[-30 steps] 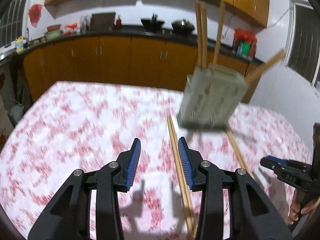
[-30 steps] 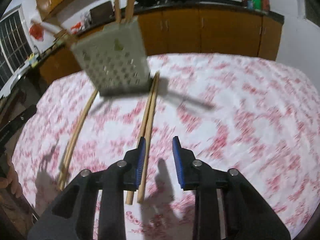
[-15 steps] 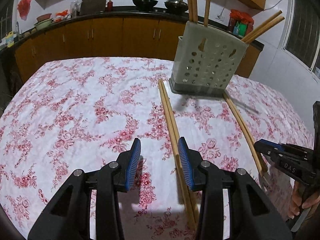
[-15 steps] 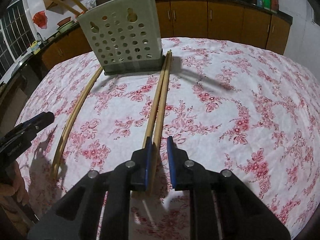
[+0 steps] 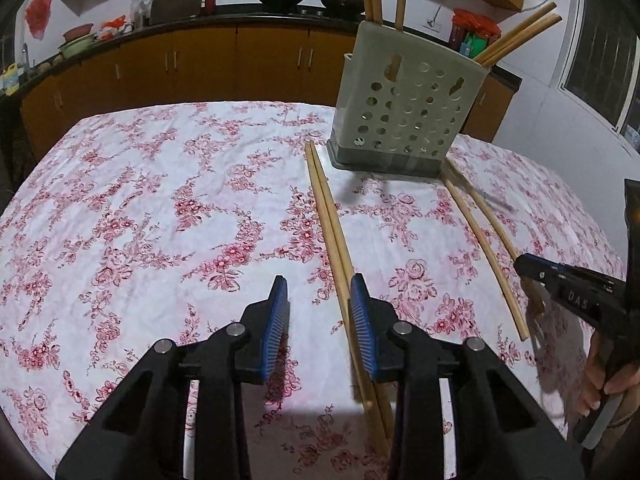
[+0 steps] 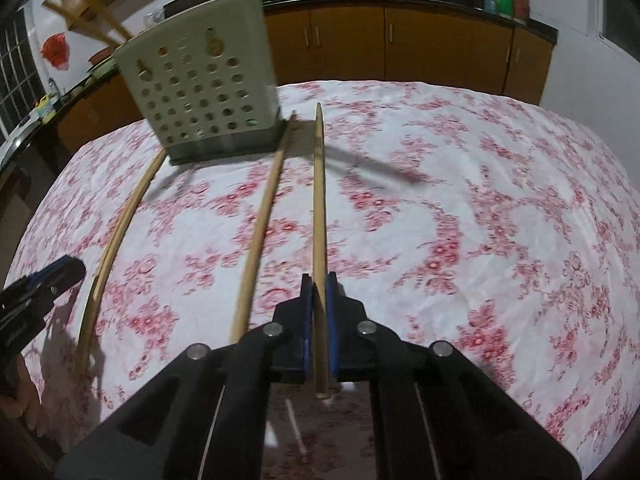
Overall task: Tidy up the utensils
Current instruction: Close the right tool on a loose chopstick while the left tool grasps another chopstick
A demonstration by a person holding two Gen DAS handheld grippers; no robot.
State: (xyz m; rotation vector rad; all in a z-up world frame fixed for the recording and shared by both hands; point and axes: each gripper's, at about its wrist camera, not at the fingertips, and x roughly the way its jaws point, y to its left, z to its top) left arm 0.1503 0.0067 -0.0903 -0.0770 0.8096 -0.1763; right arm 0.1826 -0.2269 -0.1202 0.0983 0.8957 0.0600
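Observation:
A grey perforated utensil holder (image 5: 404,108) stands on the floral tablecloth with several chopsticks upright in it; it also shows in the right wrist view (image 6: 200,92). My right gripper (image 6: 316,284) is shut on one wooden chopstick (image 6: 319,200), lifted and pointing at the holder. Its former partner (image 6: 260,224) lies on the cloth just left. My left gripper (image 5: 318,292) is open and empty, hovering over a pair of chopsticks (image 5: 332,232) lying lengthwise. Another pair (image 5: 484,248) lies to the right of these.
The table (image 5: 120,220) has a white cloth with red flowers. Brown kitchen cabinets (image 5: 208,64) and a counter with pots run behind it. The other hand's gripper (image 5: 572,292) shows at the right edge of the left wrist view.
My right gripper has closed on one chopstick and raised it off the cloth, splitting the pair. The left gripper stays open and has barely moved.

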